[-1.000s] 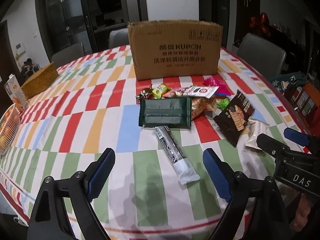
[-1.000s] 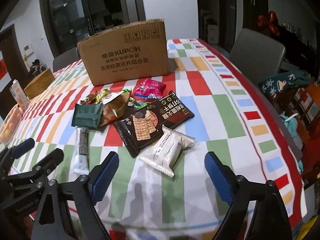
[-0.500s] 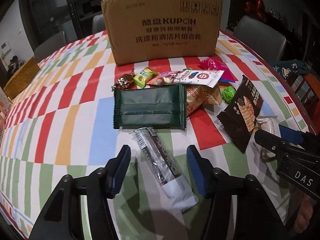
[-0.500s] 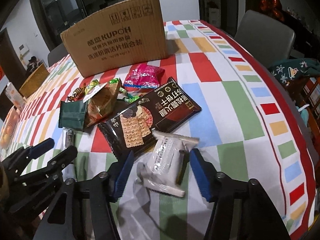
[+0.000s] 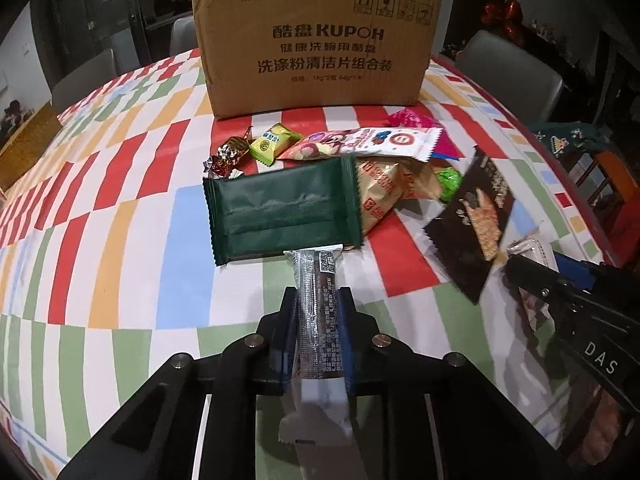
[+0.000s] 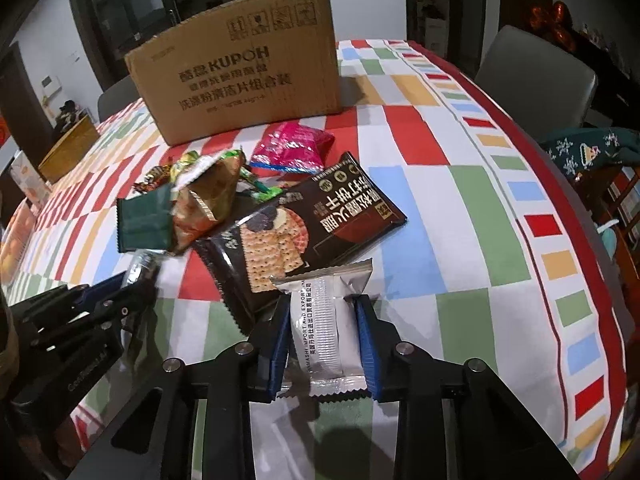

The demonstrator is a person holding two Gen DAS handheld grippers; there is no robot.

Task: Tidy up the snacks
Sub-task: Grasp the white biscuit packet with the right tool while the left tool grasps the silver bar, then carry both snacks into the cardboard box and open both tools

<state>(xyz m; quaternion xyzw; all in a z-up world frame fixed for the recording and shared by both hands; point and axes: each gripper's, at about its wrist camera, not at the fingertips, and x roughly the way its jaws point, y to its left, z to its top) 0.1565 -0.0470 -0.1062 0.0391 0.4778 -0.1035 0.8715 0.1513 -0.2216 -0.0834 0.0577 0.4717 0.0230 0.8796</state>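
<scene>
On the left, the left gripper (image 5: 317, 308) has its fingers pressed against both sides of a long silver-and-black snack bar (image 5: 319, 312), whose far end touches the dark green packet (image 5: 282, 210). On the right, the right gripper (image 6: 323, 334) clamps a white wafer packet (image 6: 322, 320) lying just beside the black cracker bag (image 6: 304, 226). So 2 snacks are gripped, and I judge the sorting barely begun: none visibly sits in the cardboard box (image 5: 316, 46), and the pile remains on the striped tablecloth (image 5: 120, 220). Left to right lie foil candies (image 5: 228, 152), a yellow-green sweet (image 5: 274, 144), a cartoon-printed pouch (image 5: 372, 142), a pink bag (image 6: 294, 144). The crowded pile lies between both grippers and the box.
</scene>
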